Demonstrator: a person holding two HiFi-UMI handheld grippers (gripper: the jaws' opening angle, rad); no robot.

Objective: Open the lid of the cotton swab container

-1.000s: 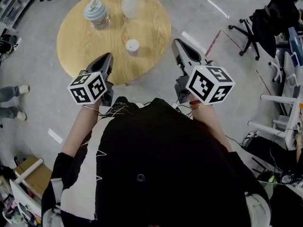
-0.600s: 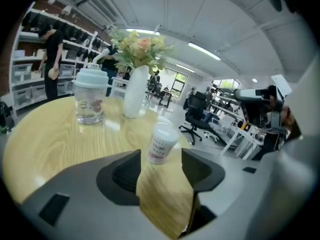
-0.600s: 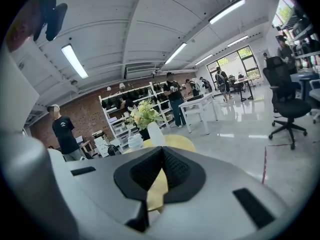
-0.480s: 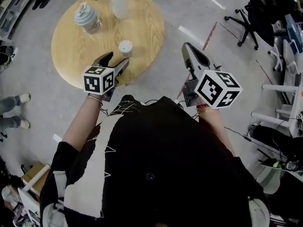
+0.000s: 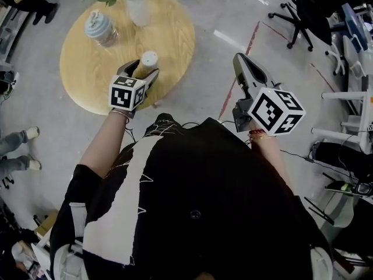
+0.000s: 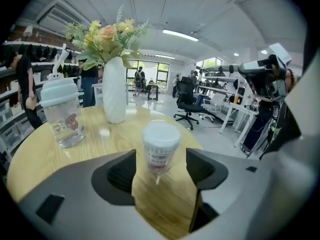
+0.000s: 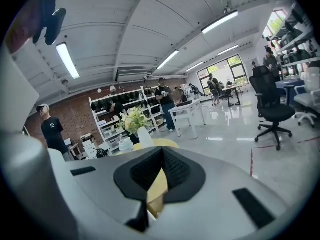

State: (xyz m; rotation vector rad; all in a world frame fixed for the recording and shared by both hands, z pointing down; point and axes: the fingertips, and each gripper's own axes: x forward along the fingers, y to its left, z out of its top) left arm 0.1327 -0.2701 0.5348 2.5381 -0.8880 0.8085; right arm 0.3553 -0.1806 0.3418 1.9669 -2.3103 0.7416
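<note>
I am spreading my left gripper [image 6: 160, 164] wide, its jaws having just been opening, and framing the cotton swab container [image 6: 161, 145] between the pads without touching it yet. It is standing upright near my side of the round table [image 6: 45, 156]. I am aiming to clamp the body low, leaving the lid free for my right gripper [image 7: 161, 170], which is clenched on nothing, out over the floor. The vase [image 6: 114, 96] and lidded cup [image 6: 61, 115] are standing well behind, so only the near edge is worrying me.
</note>
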